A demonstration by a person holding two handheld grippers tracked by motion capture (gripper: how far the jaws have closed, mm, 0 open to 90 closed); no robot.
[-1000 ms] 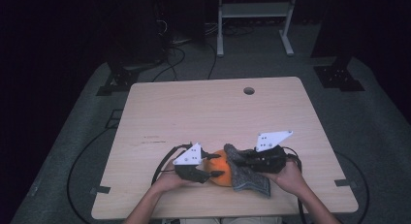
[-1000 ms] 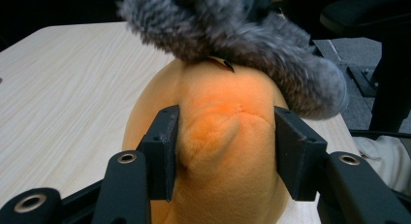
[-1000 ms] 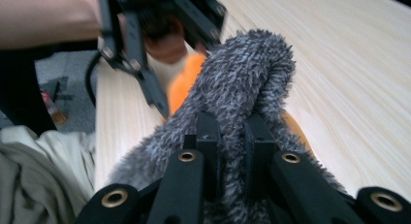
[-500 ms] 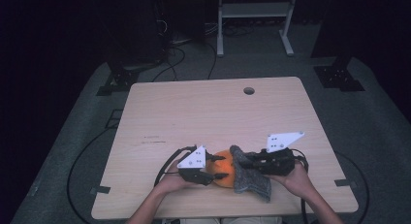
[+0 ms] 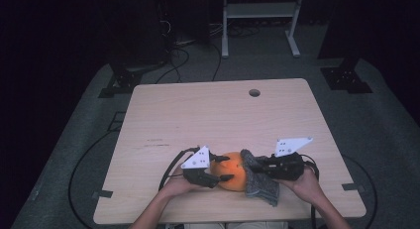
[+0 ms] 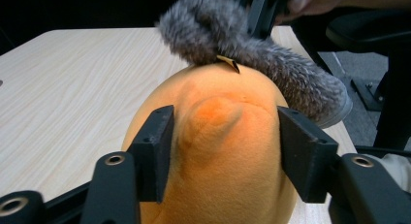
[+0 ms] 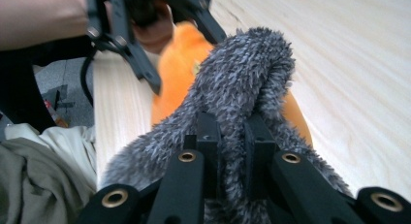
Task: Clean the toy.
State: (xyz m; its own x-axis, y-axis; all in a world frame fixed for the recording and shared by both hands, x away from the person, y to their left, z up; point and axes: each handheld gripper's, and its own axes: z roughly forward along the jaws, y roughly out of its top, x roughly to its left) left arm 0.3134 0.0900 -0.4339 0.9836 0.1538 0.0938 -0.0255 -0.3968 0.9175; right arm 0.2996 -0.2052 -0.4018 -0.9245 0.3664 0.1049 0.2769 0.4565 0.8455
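Note:
An orange plush toy [image 5: 232, 173] lies near the table's front edge, with a grey furry cover [image 5: 261, 183] draped over its right side. My left gripper [image 5: 224, 168] straddles the toy's left end. In the left gripper view its pads [image 6: 157, 146] still touch both flanks of the orange plush toy [image 6: 228, 156], and the jaws have just been opening. My right gripper [image 5: 250, 164] is shut on a fold of the grey cover [image 7: 242, 83], pinched tight between its pads [image 7: 209, 136]. The orange toy [image 7: 177, 64] shows behind the fur.
The light wooden table [image 5: 198, 115] has a round cable hole [image 5: 254, 92] at the back. A white rack's legs [image 5: 257, 21] and cables [image 5: 183, 55] stand on the dark floor beyond. The person's trouser leg [image 7: 43, 170] sits close to the front edge.
The right gripper has shifted slightly to the right with the grey cover, baring more of the orange toy. The left gripper's jaws stand a little wider; that hand stayed put.

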